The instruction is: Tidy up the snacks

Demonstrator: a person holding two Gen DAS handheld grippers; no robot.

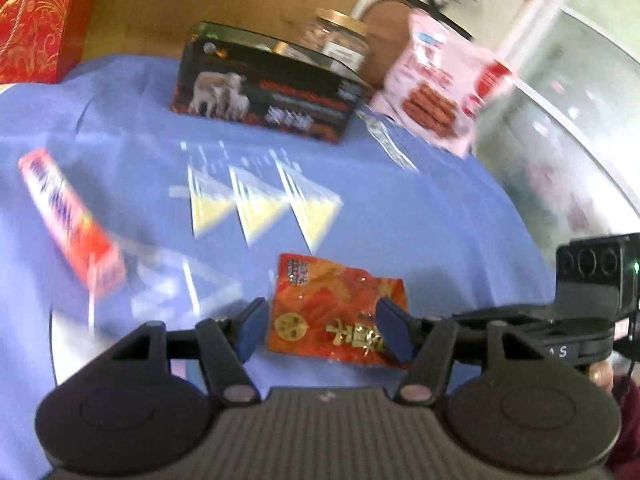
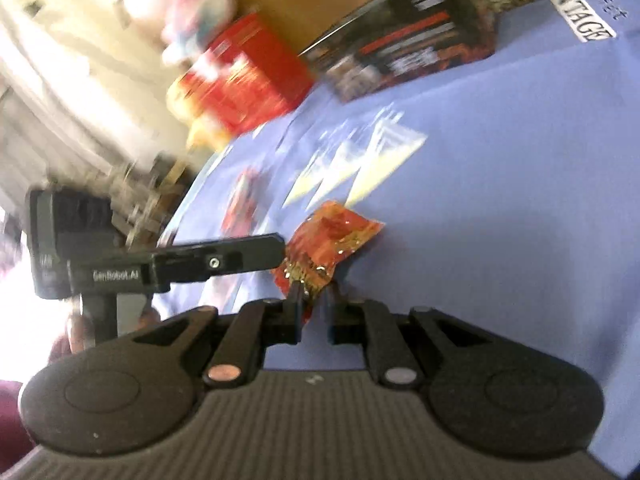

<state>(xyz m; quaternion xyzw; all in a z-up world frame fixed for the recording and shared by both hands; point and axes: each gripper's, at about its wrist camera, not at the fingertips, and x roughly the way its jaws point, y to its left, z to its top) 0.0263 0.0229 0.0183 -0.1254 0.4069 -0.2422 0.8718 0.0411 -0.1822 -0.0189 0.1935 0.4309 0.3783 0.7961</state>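
Note:
A small red-orange snack packet (image 1: 334, 312) lies on the blue tablecloth (image 1: 420, 216). My left gripper (image 1: 322, 330) is open, its blue-padded fingers on either side of the packet. In the right wrist view my right gripper (image 2: 312, 312) is shut on the near corner of the same packet (image 2: 330, 242), which lifts up from the cloth. The left gripper's finger (image 2: 224, 260) reaches in from the left next to the packet. The right gripper's body shows at the right edge of the left wrist view (image 1: 592, 280).
Three clear triangular packets with yellow contents (image 1: 260, 204) lie mid-table. A red-and-pink tube (image 1: 72, 220) lies at left. At the back stand a black box (image 1: 268, 88), a glass jar (image 1: 340, 40) and a pink biscuit bag (image 1: 440, 84). A red box (image 2: 248, 76) stands at the table edge.

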